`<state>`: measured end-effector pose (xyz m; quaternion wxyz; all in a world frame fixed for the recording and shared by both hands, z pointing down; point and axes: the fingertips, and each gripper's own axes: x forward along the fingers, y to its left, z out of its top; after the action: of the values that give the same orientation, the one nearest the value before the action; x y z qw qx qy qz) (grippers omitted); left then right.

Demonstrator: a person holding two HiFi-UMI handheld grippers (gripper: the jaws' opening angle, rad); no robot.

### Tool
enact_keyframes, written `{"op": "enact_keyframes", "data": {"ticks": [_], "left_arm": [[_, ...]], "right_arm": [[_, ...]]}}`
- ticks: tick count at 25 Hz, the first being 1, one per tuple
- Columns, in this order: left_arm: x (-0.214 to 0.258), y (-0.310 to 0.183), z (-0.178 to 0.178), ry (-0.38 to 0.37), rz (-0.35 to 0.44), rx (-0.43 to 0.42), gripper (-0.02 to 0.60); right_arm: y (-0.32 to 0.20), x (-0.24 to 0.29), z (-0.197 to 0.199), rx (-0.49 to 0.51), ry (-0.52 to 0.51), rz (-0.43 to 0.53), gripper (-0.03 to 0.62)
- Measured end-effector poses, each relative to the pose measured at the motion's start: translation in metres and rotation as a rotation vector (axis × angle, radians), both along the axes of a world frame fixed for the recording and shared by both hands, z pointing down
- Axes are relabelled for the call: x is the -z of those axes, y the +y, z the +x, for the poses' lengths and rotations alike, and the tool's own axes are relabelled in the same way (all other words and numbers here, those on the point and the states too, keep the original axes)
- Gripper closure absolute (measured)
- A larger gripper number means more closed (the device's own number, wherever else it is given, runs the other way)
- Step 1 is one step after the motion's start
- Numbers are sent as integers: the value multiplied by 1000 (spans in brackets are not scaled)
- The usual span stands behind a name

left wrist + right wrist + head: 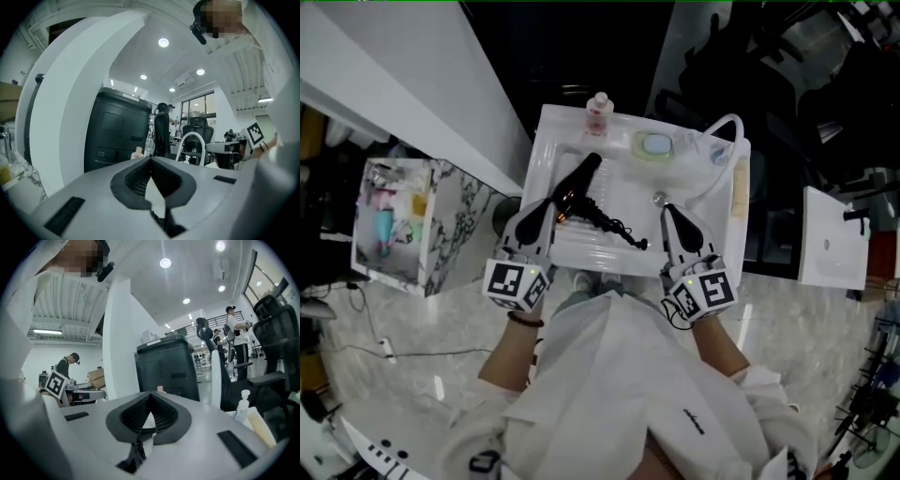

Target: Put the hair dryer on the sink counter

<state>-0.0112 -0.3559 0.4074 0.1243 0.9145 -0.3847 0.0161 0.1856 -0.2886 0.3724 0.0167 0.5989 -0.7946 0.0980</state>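
Your left tongs (pixel 548 211) and right tongs (pixel 667 214), both closed on nothing, hover at 6 o'clock of the hair dryer (pixel 574 186) lying on the sink tabletop (pixel 551 131); placing looks done, so just keep clear of its cord (pixel 619 228).

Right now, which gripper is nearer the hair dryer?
Left. The left gripper is close beside the hair dryer, at its rear end. The right gripper is farther off, beyond the cord.

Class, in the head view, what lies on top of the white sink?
A black hair dryer lies across the sink, its coiled cord beside the drain; a bottle stands on the back rim. The left gripper covers the dryer's near end, so that part cannot be seen.
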Motion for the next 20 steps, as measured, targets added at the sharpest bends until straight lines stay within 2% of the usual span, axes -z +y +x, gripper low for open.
{"op": "enact_keyframes", "data": {"ticks": [6,20], "left_arm": [[14,8,6,5,38,0,558],[22,15,5,12,50,8,558]], "right_arm": [[15,6,16,-76,9,11,576],[29,7,20,-87,52,4,576]]}}
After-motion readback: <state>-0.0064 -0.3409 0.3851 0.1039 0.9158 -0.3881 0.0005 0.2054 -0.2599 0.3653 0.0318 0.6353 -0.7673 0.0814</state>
